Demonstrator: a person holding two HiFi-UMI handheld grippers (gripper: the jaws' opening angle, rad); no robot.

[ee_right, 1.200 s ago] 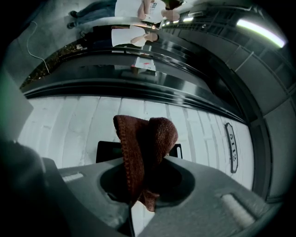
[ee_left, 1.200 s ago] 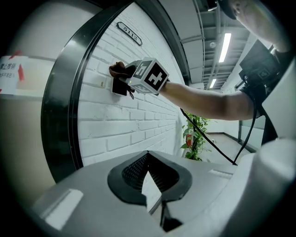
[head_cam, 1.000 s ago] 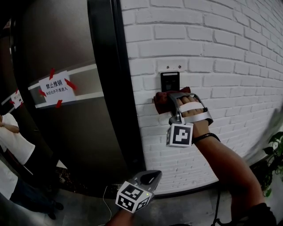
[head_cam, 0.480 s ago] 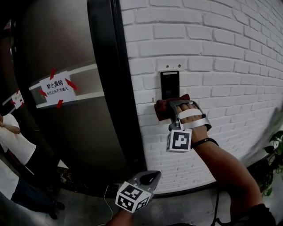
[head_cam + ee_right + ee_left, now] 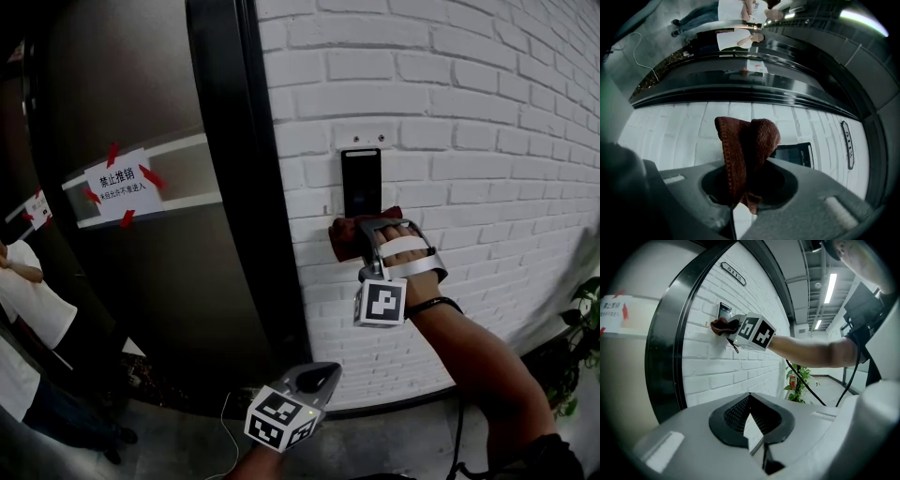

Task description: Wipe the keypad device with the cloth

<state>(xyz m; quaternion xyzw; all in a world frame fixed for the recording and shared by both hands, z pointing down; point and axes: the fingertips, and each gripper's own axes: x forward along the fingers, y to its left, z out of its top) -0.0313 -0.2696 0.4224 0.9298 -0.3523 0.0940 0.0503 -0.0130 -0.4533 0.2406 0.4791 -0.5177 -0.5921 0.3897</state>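
Right gripper (image 5: 366,239) is raised at arm's length. The forearm (image 5: 469,347) is bare and extended forward and up, and the hand (image 5: 405,251) is strapped into the handle. Its jaws are clamped on a brown cloth (image 5: 745,145). Left gripper (image 5: 317,377) is held low and close to the body, pointing forward and up. Its jaws are together with nothing between them.

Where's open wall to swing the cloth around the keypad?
Bare brick wall lies right of and above the keypad. Left is tight: the door frame stands close. Below, the cloth in the right gripper fills it.
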